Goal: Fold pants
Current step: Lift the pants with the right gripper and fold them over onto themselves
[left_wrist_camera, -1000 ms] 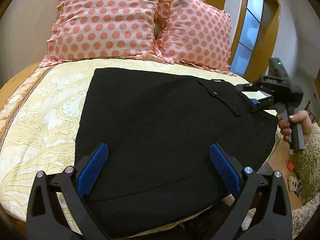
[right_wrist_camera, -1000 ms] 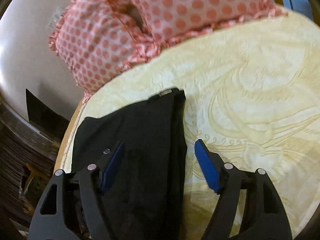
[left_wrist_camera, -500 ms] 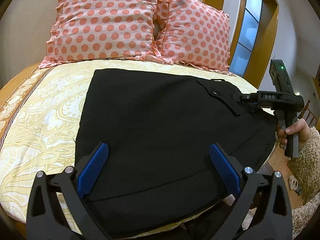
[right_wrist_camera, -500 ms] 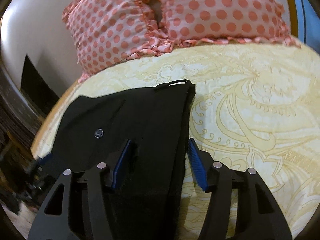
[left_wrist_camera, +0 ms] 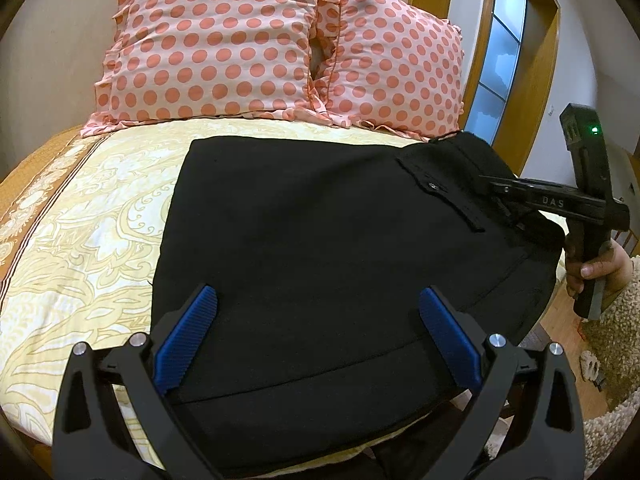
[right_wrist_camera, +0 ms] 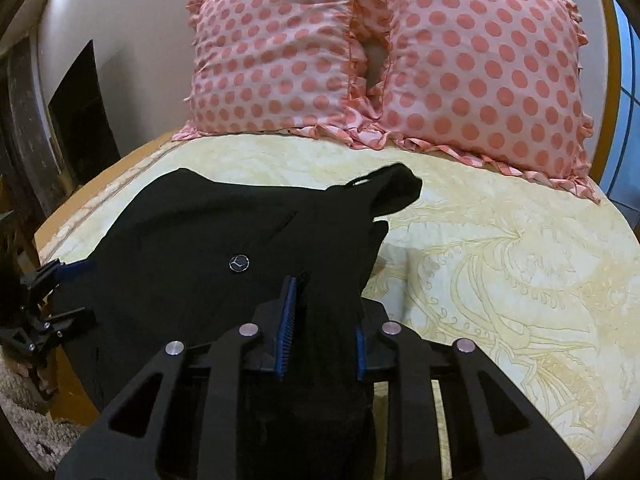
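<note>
A bed [left_wrist_camera: 80, 216] with a cream, scroll-patterned cover fills both views, two pink polka-dot pillows [left_wrist_camera: 224, 44] propped against the plain wall at its head, a wood-framed glazed door [left_wrist_camera: 500, 68] to one side and shaggy beige carpet [left_wrist_camera: 616, 344] below the mattress edge. The black pants [left_wrist_camera: 320, 240] lie spread flat across the near part of the bed, a buttoned back pocket [right_wrist_camera: 239, 263] facing up. The left gripper [left_wrist_camera: 318, 320] hovers over the hem end with its blue pads [left_wrist_camera: 188, 332] spread wide, nothing between them. The right gripper [right_wrist_camera: 320, 328] has narrowed since half a second ago — its fingers, then apart beside the waistband edge, are now pressed onto a ridge of black fabric there, and the far corner of the waistband [right_wrist_camera: 394, 192], which lay flat, is lifted and curled. From the left wrist view that gripper's tips are sunk in the dark cloth, so the pinch itself cannot be made out there; the person's right hand [left_wrist_camera: 600, 268] is partly cut off by the frame, and the near hem is hidden behind the left gripper's body.
</note>
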Tool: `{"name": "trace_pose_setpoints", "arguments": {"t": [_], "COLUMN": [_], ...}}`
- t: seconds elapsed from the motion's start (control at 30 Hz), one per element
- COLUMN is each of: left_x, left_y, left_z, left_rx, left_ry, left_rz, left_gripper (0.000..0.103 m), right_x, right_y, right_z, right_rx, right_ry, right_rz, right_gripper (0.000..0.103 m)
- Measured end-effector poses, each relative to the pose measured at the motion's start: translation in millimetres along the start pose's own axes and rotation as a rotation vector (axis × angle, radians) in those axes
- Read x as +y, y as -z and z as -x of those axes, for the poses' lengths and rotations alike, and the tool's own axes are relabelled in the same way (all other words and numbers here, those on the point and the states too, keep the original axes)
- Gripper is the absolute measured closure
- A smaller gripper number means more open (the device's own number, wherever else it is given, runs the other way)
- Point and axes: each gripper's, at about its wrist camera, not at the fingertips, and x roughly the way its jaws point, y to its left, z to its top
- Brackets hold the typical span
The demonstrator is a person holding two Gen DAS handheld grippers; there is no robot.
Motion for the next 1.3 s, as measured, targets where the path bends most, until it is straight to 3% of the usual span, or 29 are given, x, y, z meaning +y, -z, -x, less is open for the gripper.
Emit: {"name": "trace_pose_setpoints", "arguments": {"t": [0.13, 0.27, 0.33, 0.37, 0.5, 0.6, 0.73, 0.9, 0.97, 1.07, 1.17, 1.23, 1.3], "left_x": [9.8, 37.0, 58.2, 64.8, 92.4, 98.7, 97.5, 90.9, 88.8, 85.8, 89.5, 95.1, 96.6], "left_y": [-9.3, -32.5, -47.5, -52.8, -74.4, -87.6, -99.2, -102.9, -102.7, -103.4, -102.2, -102.9, -102.5], "left_z": [4.4, 14.1, 13.8, 11.7, -11.8, -34.1, -61.9, -88.8, -95.1, -96.8, -92.4, -88.6, -82.9], "left_rx": [0.025, 0.016, 0.018, 0.028, 0.128, 0.212, 0.309, 0.400, 0.414, 0.402, 0.385, 0.369, 0.352], "left_ry": [0.052, 0.091, 0.100, 0.109, 0.132, 0.114, 0.103, 0.115, 0.114, 0.100, 0.068, 0.081, 0.083], "left_rz": [0.052, 0.148, 0.211, 0.231, 0.313, 0.317, 0.283, 0.262, 0.257, 0.239, 0.231, 0.250, 0.251], "left_gripper": [0.002, 0.002, 0.002, 0.002, 0.002, 0.002, 0.009, 0.014, 0.017, 0.026, 0.052, 0.077, 0.085], "right_x": [-31.9, -39.8, -41.7, -39.8, -24.8, -27.0, -46.2, -72.0, -78.3, -82.3, -77.8, -72.2, -66.5], "right_y": [3.8, 6.0, 6.4, 6.2, 2.1, -0.6, -0.6, 0.8, 1.9, 4.4, 4.7, 3.3, 0.3], "right_z": [-11.1, -17.7, -17.9, -16.1, -1.2, -3.9, -16.1, -30.7, -34.6, -35.8, -32.8, -28.6, -25.0], "right_rx": [0.047, 0.067, 0.057, 0.045, -0.017, -0.003, 0.048, 0.105, 0.111, 0.098, 0.077, 0.059, 0.047], "right_ry": [-0.068, -0.097, -0.117, -0.122, -0.135, -0.138, -0.186, -0.265, -0.292, -0.325, -0.326, -0.316, -0.297], "right_rz": [-0.171, -0.222, -0.230, -0.214, -0.134, -0.130, -0.236, -0.387, -0.422, -0.448, -0.415, -0.380, -0.344], "right_gripper": [0.069, 0.060, 0.063, 0.070, 0.082, 0.082, 0.080, 0.064, 0.062, 0.062, 0.071, 0.076, 0.079]}}
